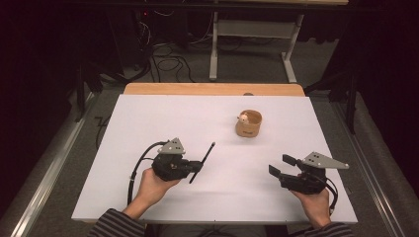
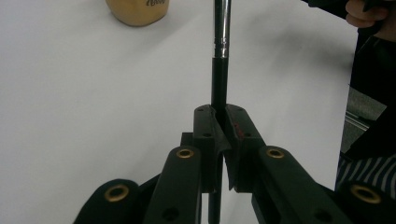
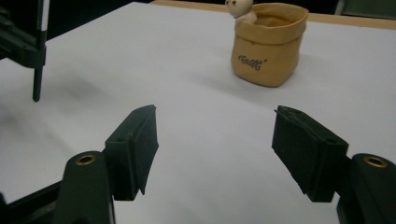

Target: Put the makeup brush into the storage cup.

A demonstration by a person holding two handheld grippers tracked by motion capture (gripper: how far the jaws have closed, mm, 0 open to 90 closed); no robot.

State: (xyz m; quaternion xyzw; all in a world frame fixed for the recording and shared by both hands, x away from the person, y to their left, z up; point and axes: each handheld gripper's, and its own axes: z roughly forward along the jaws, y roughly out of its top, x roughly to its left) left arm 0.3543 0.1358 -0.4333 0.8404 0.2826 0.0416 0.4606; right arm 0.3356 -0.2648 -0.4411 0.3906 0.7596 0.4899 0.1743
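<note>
Held thing: a thin black stick with a silver metal collar, perhaps a brush or pen (image 1: 203,161), gripped near its lower end so the long part points up and away toward the pouch.
Left claw: the left gripper (image 2: 219,122) has its jaws pressed together on the stick; in the left gripper view the shaft runs straight up from between the pads, with no gap showing.
Why so: my guess is the stick is carried slanted like this to go into the pouch end first.
Pouch: a small tan fabric pouch with a rolled rim (image 3: 268,45) stands upright near the far middle of the white table sheet (image 1: 148,123), well apart from both hands; a little cream teddy bear (image 3: 241,9) peeks out at its rim.
Right claw: the right gripper (image 3: 215,135) hangs low over bare sheet, jaws wide apart, nothing between them, aimed roughly at the pouch, maybe to steady it.
</note>
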